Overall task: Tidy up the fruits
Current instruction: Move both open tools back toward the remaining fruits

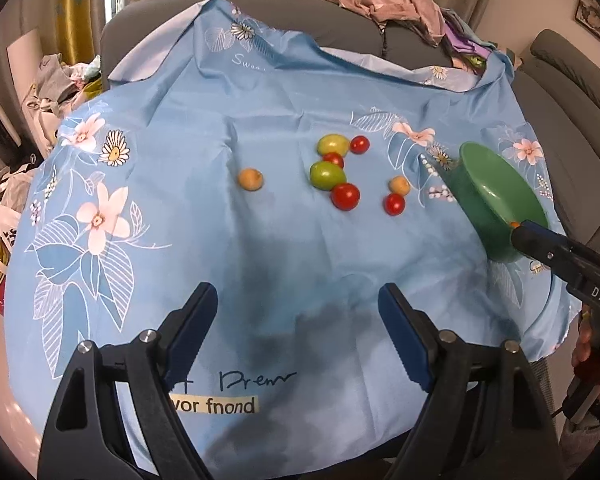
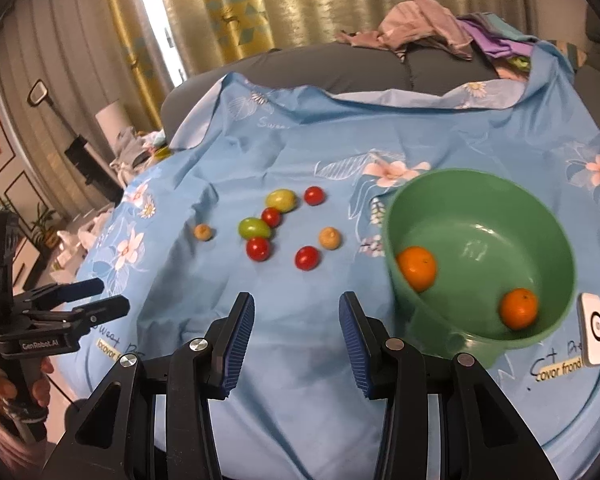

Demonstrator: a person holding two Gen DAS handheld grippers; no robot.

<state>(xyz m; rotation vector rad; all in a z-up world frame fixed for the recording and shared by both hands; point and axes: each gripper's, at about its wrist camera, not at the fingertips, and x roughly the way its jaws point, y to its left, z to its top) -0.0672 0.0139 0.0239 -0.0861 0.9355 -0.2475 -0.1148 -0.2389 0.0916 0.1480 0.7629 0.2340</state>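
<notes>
Both my grippers hang over the round table under the light blue flowered cloth (image 1: 260,240), nothing held in either. My left gripper (image 1: 296,320) has its blue-padded fingers (image 1: 194,320) spread wide, only bare cloth between them; my right gripper (image 2: 296,340) is narrower but also apart, gap empty. The loose fruit lies ahead of both, well clear of the fingertips: four small red cherry tomatoes (image 2: 259,249), two green oval fruits (image 2: 254,227) and two small tan-orange round fruits (image 2: 330,238), one of these off alone toward the left (image 2: 202,232). From the left view the cluster sits ahead and slightly right of my left fingers; from the right view it sits ahead and slightly left of my right fingers. The green plastic bowl (image 2: 540,216) stands just right of my right gripper, near the table edge, with two orange mandarins (image 2: 417,268) inside, apart from each other. A small white device (image 2: 594,330) lies beside the bowl on the right.
</notes>
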